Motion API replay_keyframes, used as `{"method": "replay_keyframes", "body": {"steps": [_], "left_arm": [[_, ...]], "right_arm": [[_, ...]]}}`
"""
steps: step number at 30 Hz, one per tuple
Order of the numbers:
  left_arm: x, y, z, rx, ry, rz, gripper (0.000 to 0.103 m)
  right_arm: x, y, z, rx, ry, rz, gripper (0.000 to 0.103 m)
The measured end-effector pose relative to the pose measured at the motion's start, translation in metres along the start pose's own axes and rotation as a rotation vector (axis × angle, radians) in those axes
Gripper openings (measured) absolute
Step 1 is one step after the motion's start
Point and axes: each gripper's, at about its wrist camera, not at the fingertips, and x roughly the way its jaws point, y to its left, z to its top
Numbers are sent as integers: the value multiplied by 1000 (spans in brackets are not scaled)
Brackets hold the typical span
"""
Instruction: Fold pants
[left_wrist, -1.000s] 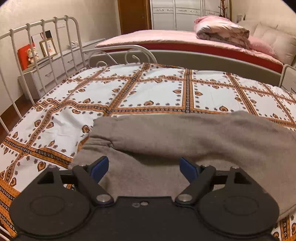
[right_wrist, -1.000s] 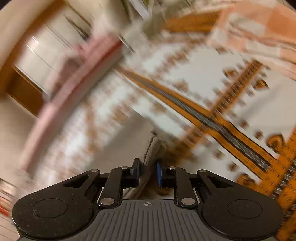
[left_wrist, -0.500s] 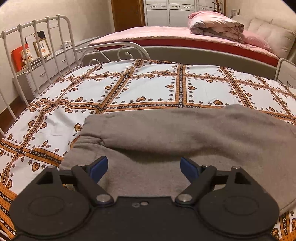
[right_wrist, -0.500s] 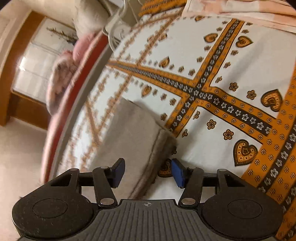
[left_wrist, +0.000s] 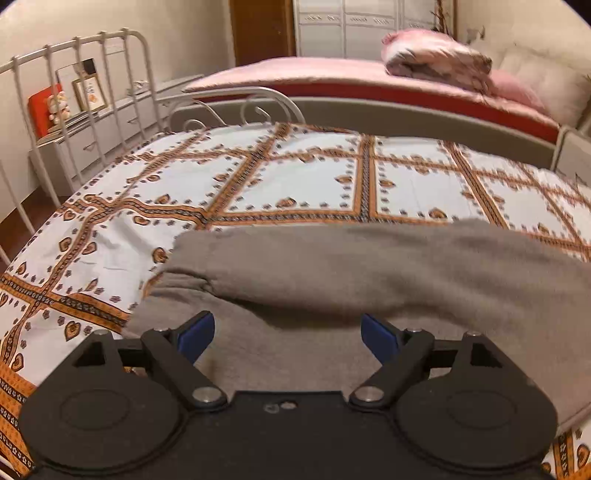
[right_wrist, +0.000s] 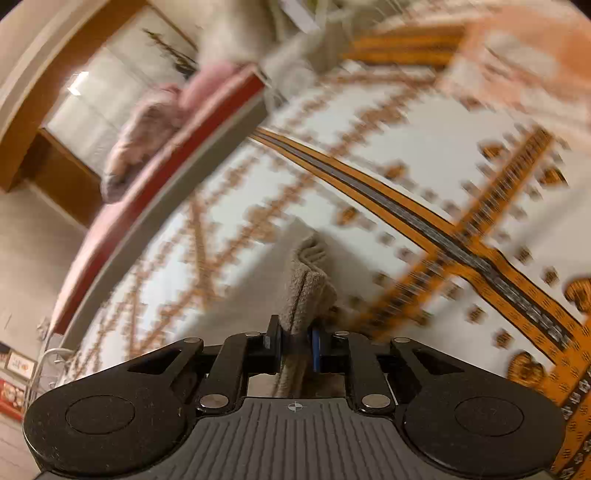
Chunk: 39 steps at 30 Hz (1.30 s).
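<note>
The grey pants (left_wrist: 369, 280) lie across the near part of the bed (left_wrist: 303, 184), on its white sheet with orange bands and heart motifs. In the left wrist view one layer is folded over another: the upper fold runs from the middle left off to the right edge, and a lower layer shows beneath it, reaching toward the camera. The left gripper (left_wrist: 287, 332) hovers low over that lower layer with its jaws wide apart, the blue pads (left_wrist: 194, 334) on either side of bare grey cloth and gripping nothing. The right gripper (right_wrist: 295, 341) has its jaws clamped on a bunched edge of the pants (right_wrist: 306, 284), which stands up between them as a ribbed, folded ridge; the sheet behind it is smeared with motion blur and the view is tilted. A white metal bedframe (left_wrist: 96, 74) rises at the left of the bed, with a low white dresser (left_wrist: 92, 136) behind it holding framed pictures. Beyond the foot rail stands a second bed (left_wrist: 332, 74) with a pink cover and a rolled quilt (left_wrist: 436, 55) on top.
</note>
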Motion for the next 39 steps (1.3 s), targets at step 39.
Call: {"method": "replay_keyframes", "body": {"steps": [39], "left_arm": [[-17,105,-23,-210,-22,41,81]], "right_arm": [[117,303,-281,-521,479,413,23]]}}
